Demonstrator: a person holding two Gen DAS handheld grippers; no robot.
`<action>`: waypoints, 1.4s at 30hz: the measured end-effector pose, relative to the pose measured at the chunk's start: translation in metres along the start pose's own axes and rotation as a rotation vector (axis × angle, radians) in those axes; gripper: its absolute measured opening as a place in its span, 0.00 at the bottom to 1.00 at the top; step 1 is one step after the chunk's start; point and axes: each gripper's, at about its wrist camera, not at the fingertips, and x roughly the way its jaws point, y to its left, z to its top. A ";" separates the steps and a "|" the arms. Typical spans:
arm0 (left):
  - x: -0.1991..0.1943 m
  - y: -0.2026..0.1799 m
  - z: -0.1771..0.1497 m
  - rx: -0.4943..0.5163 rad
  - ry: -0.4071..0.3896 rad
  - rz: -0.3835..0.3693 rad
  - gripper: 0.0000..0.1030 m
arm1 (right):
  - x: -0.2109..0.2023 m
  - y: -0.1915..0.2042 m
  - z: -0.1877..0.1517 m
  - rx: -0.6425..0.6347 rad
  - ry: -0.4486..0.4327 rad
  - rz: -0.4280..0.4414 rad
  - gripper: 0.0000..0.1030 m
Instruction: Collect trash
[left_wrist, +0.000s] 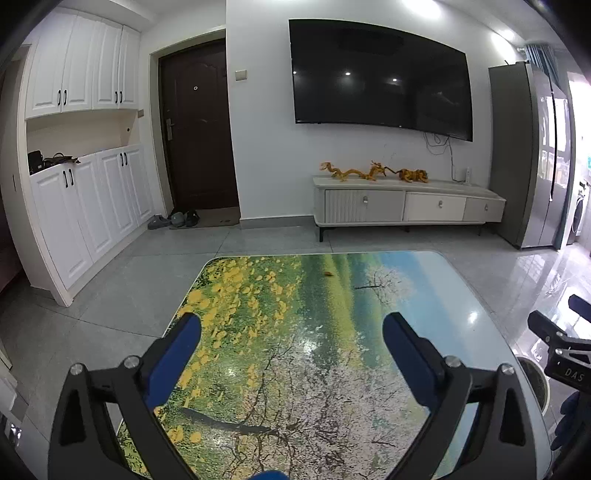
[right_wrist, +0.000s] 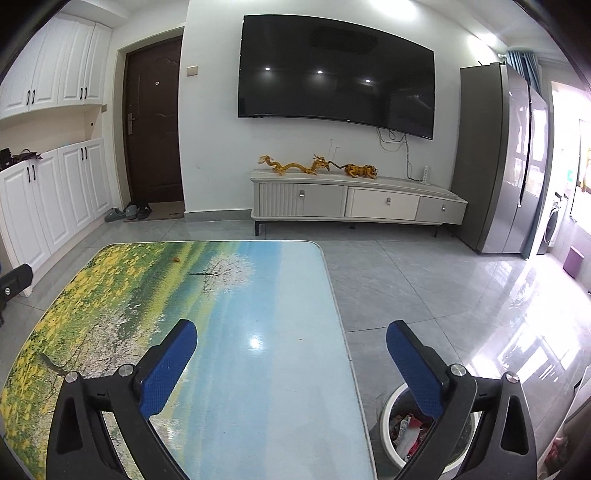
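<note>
- Fingers of the left gripper (left_wrist: 291, 332) stand wide apart with nothing between them, hanging over the near end of the surface (left_wrist: 424, 295).
- Left wrist view: one small brown scrap (left_wrist: 328, 274) lies on the far part of the surface, straight ahead and a touch right of the midline between the fingers, well apart from them. It is too small to show a long axis.
- At the right edge of this view the right gripper's black frame shows, with the bin (left_wrist: 532, 380) partly visible below it on the floor.
- Right wrist view: the right gripper (right_wrist: 291, 334) is likewise spread open and empty, over the surface's right side.
- Here the scrap (right_wrist: 176, 259) sits far ahead and left of the left finger (right_wrist: 170, 365), near the far edge.
- Beside the surface stands the bin (right_wrist: 391, 417), under the right finger, with wrappers already inside.
- Judging by both views, the left gripper lines up better with the scrap; the right is nearer the bin.
</note>
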 end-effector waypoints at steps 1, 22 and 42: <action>-0.001 -0.001 0.000 -0.007 -0.003 -0.005 0.99 | 0.000 -0.002 0.000 0.003 -0.001 -0.009 1.00; -0.004 -0.019 0.000 0.022 -0.032 0.062 1.00 | -0.002 -0.036 -0.007 0.059 -0.015 -0.097 1.00; -0.009 -0.026 0.001 0.051 -0.048 0.036 1.00 | -0.005 -0.042 -0.010 0.057 -0.031 -0.138 1.00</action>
